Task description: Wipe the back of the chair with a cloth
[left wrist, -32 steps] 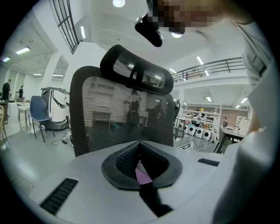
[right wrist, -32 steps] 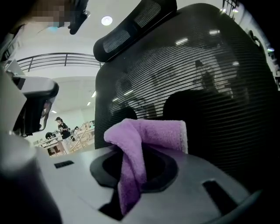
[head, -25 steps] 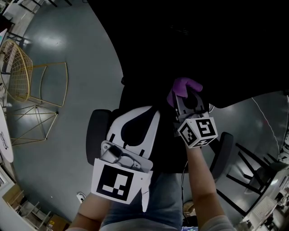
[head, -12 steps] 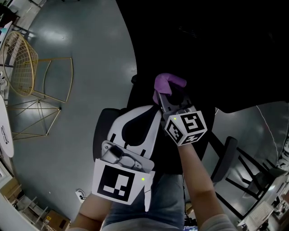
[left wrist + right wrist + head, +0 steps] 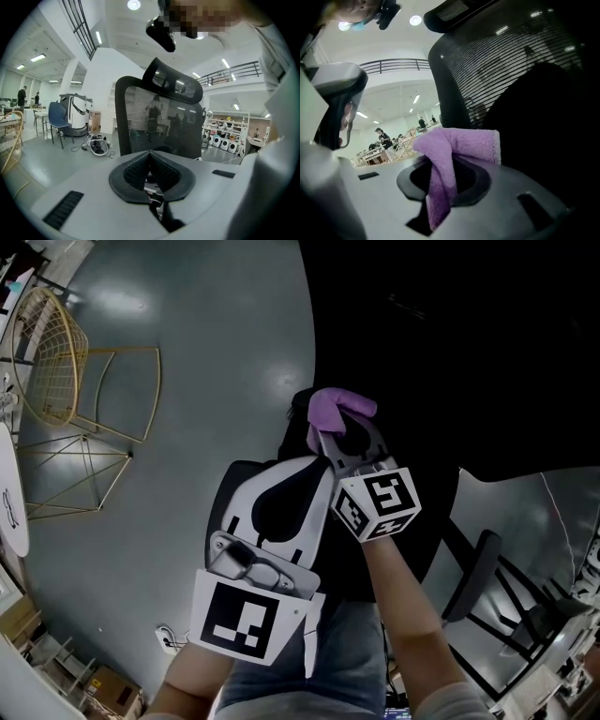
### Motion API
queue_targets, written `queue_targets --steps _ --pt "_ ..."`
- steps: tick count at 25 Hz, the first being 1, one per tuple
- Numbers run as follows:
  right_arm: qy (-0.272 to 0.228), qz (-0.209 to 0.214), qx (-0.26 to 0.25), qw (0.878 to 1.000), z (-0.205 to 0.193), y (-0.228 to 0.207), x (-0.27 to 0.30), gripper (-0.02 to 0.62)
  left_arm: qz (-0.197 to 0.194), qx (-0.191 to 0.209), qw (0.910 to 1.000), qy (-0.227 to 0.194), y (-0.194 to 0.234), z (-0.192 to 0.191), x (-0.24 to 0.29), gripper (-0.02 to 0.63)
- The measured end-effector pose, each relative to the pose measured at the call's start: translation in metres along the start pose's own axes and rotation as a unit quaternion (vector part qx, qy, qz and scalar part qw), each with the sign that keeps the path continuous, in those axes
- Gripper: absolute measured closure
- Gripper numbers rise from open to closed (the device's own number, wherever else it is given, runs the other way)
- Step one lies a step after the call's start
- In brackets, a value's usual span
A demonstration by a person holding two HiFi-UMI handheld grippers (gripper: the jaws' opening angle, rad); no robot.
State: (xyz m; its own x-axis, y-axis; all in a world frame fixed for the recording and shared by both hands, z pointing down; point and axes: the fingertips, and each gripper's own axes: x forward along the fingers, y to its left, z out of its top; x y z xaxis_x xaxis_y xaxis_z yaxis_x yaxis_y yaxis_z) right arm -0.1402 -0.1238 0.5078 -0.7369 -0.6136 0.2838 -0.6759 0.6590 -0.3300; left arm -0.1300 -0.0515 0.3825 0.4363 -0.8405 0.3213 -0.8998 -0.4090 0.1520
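Presently, right gripper (image 5: 440, 176): jaws clenched on a folded purple terry cloth (image 5: 457, 143); one end hangs down between the jaws, the other folds over to the right, toward the black mesh-backed office chair (image 5: 506, 65). Right gripper view: mesh backrest rises just behind the cloth, with the curved black headrest (image 5: 454, 11) at the top; lower part of the chair is a dark mass at right, close beside the cloth; contact between cloth and chair not resolvable. Head view: cloth sits at the tip of the right gripper, over the dark top edge of the chair; the gripper's white cube with black square markers (image 5: 378, 504) is just below it; the person's forearm (image 5: 412, 634) runs down to the lower edge.

Left gripper (image 5: 150, 155): jaws pressed together, nothing between them; aimed at the chair's backrest and apart from it, headrest above the mesh. Head view: left gripper held low and just left of the right one; its large square marker plate (image 5: 242, 620) faces the camera; the two gripper bodies come close together near their tips.

Surroundings: glossy grey floor (image 5: 206, 362); yellow wire-frame chair (image 5: 47, 357) well apart, upper left of the head view; blue chair (image 5: 56, 117) far off in the left gripper view; the office chair's black armrest (image 5: 476, 563) to the right of the forearm.
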Motion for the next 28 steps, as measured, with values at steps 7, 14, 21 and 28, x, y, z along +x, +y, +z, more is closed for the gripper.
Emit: queue_targets --steps 7,14,21,28 --pt "0.000 0.003 0.009 1.000 -0.001 0.007 0.006 0.526 -0.006 -0.003 1.0000 0.002 0.006 -0.004 -0.002 0.597" --pt "-0.024 0.017 -0.003 1.000 -0.004 0.006 0.002 0.528 -0.011 0.000 0.9999 0.004 0.001 -0.006 0.000 0.597" --pt "-0.048 0.020 -0.003 0.999 -0.002 0.006 0.000 0.528 -0.009 0.001 0.9999 0.007 0.005 -0.008 -0.001 0.597" --pt "-0.036 0.026 -0.010 0.999 -0.017 0.005 0.000 0.528 -0.003 -0.005 1.0000 0.007 0.011 -0.010 -0.001 0.597"
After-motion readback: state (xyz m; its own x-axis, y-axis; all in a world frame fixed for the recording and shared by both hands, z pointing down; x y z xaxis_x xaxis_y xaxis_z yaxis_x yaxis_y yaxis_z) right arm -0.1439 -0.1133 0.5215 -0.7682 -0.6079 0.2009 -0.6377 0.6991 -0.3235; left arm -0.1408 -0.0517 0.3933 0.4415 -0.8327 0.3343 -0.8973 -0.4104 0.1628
